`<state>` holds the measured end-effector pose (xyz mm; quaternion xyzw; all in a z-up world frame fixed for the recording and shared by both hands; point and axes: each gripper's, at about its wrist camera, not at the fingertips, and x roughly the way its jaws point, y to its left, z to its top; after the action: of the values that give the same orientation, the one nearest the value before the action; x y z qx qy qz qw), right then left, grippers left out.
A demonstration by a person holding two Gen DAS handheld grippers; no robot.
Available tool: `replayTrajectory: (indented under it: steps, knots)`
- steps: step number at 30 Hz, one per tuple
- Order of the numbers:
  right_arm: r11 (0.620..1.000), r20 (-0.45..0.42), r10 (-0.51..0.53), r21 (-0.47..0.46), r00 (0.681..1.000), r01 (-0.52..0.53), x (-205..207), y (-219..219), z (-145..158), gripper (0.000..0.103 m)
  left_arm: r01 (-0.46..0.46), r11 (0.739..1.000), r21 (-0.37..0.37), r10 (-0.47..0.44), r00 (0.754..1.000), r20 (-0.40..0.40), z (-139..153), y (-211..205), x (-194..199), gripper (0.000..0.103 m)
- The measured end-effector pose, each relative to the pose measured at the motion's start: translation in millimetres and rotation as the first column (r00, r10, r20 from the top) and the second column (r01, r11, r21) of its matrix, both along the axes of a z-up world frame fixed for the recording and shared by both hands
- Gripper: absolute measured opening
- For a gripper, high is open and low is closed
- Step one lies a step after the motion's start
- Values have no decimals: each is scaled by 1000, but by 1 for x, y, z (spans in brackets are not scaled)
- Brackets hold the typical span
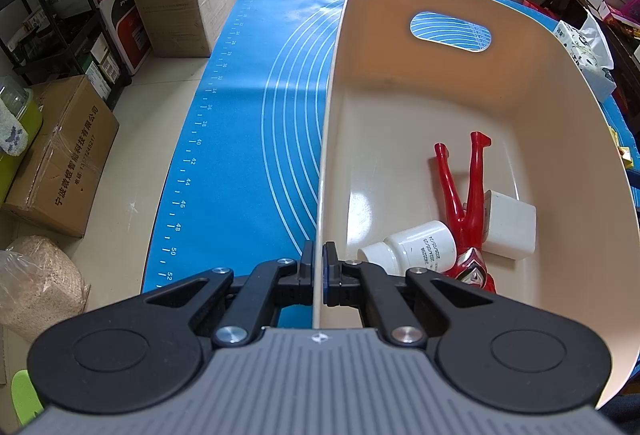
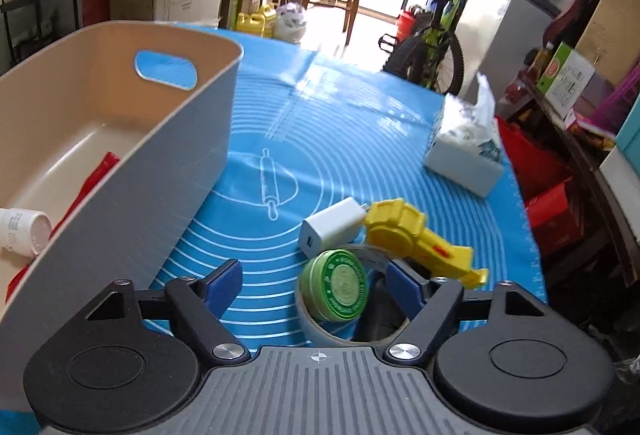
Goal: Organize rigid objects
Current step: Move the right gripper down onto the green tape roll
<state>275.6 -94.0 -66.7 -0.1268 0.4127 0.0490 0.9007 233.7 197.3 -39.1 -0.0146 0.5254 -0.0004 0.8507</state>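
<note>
Right by the camera, the right gripper (image 2: pixel 316 285) is wide open, with nothing pinched yet. Between its blue pads sits a green tin (image 2: pixel 345 285). The tin leans inside a tape ring (image 2: pixel 320 319) on the blue mat (image 2: pixel 256 139) that covers the table.

The left gripper (image 1: pixel 319 267) is clamped on the thin wall of the tub (image 1: pixel 540 107). It looks like it is holding the tub so it does not slide.

I think the step now is to grab the tin. To do it well, go down a bit more so both pads sit on the tin's round edge. Keep the far pad clear of the tape ring, or the ring may come up too. Squeeze gently, because the tin is smooth and tilted and could slip. Then lift it over the tub wall and let go low inside.

The tin is round and flat, with a shiny green lid and pale writing I cannot read. Close behind it lie a white charger (image 2: pixel 332 229) and a yellow toy (image 2: pixel 420 239), which touch each other. A tissue pack (image 2: pixel 466 151) sits farther back.

Inside the tub there is a red figure (image 1: pixel 466 211), a white bottle (image 1: pixel 412 249) on its side and a white block (image 1: pixel 510 231). These three lie close together at the near end.
</note>
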Motion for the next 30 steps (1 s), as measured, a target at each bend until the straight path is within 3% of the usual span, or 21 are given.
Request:
replayTrajectory:
  steps: [8, 30]
  knots:
    - [997, -29, -80, 0, 996, 80, 13, -10, -18, 62, 1, 1000, 3, -1, 1000, 0, 0, -1, 0, 4]
    - [990, -1, -124, 72, 992, 123, 9, -28, -6, 53, 0, 1000, 13, 0, 1000, -1, 0, -4, 1, 5]
